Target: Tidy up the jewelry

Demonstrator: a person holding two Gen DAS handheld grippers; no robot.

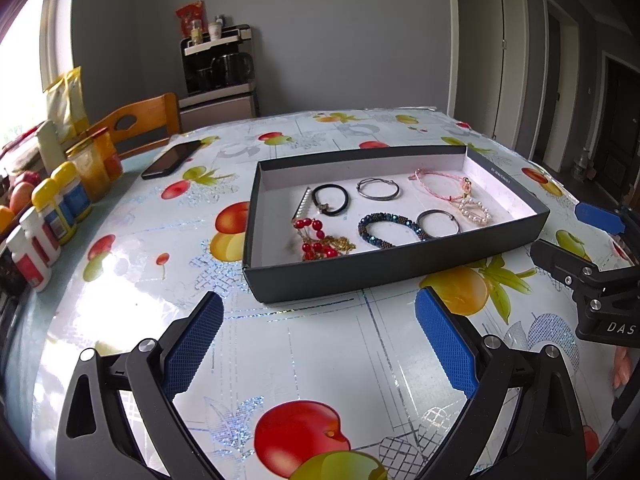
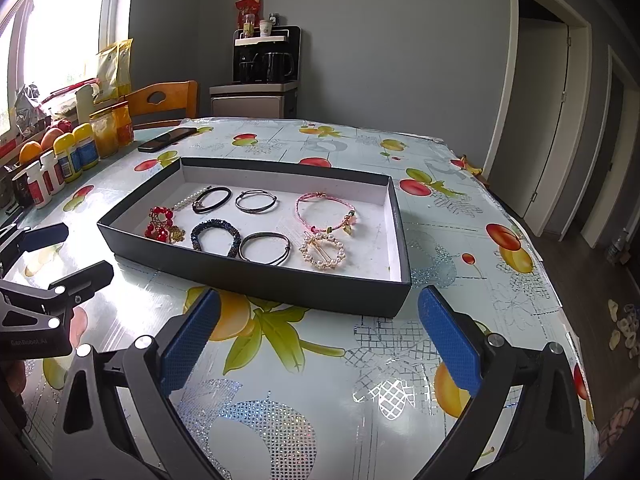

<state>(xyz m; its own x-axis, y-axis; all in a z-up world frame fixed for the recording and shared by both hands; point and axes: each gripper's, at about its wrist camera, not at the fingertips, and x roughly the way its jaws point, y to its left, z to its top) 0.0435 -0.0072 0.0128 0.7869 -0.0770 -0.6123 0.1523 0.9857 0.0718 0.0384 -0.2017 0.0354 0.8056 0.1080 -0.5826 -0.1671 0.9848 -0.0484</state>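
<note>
A shallow dark grey box [image 1: 400, 266] [image 2: 256, 278] with a white floor lies on the fruit-print table. Inside lie several pieces: a red bead and gold chain piece [image 1: 318, 240] [image 2: 162, 224], a black band [image 1: 330, 199] [image 2: 212, 199], a silver bangle [image 1: 378, 189] [image 2: 256, 201], a blue beaded bracelet [image 1: 384, 230] [image 2: 216, 234], a dark cord bracelet [image 1: 438, 223] [image 2: 265, 248], a pink cord bracelet [image 1: 440, 184] [image 2: 326, 210] and a pearl ring clip [image 1: 474, 210] [image 2: 323, 252]. My left gripper [image 1: 318, 340] [image 2: 64, 252] and right gripper [image 2: 320, 340] [image 1: 556, 236] hang open and empty before the box's near wall.
A black phone [image 1: 172, 159] [image 2: 167, 139] lies behind the box. Bottles and jars [image 1: 60, 208] [image 2: 72, 156] with fruit line the table's left edge. A wooden chair [image 1: 140, 122] stands behind them. The table's right edge [image 2: 552, 280] drops to the floor.
</note>
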